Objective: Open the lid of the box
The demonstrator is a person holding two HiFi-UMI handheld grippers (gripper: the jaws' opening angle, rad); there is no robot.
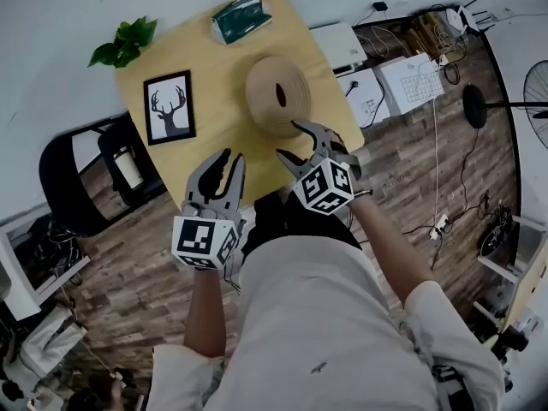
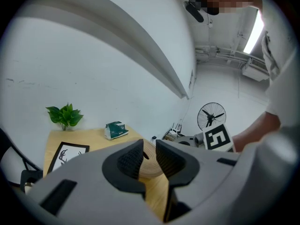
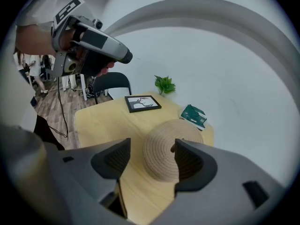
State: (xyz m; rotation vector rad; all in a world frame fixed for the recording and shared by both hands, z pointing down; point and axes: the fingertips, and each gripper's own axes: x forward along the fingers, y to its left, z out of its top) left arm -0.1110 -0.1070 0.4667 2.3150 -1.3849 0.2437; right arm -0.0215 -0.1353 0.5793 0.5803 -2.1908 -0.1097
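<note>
A round woven box (image 1: 277, 95) with its domed lid on stands on the wooden table (image 1: 205, 50), right of the middle. My right gripper (image 1: 288, 139) hovers at the box's near side, open wide, with nothing between its fingers. In the right gripper view the box (image 3: 171, 149) lies just beyond the gripper (image 3: 152, 153), apart from both pads. My left gripper (image 1: 234, 155) hangs over the table's front edge, left of the box. Its jaws stand a narrow gap apart and hold nothing. In the left gripper view the gripper (image 2: 149, 156) frames the box (image 2: 151, 165) further off.
A framed deer picture (image 1: 169, 107) lies at the table's left, a green packet (image 1: 241, 19) at the far edge, and a small plant (image 1: 125, 43) at the far left corner. A black chair (image 1: 94, 174) stands left of the table. White boxes (image 1: 377, 80), cables and a fan (image 1: 514, 101) are on the right.
</note>
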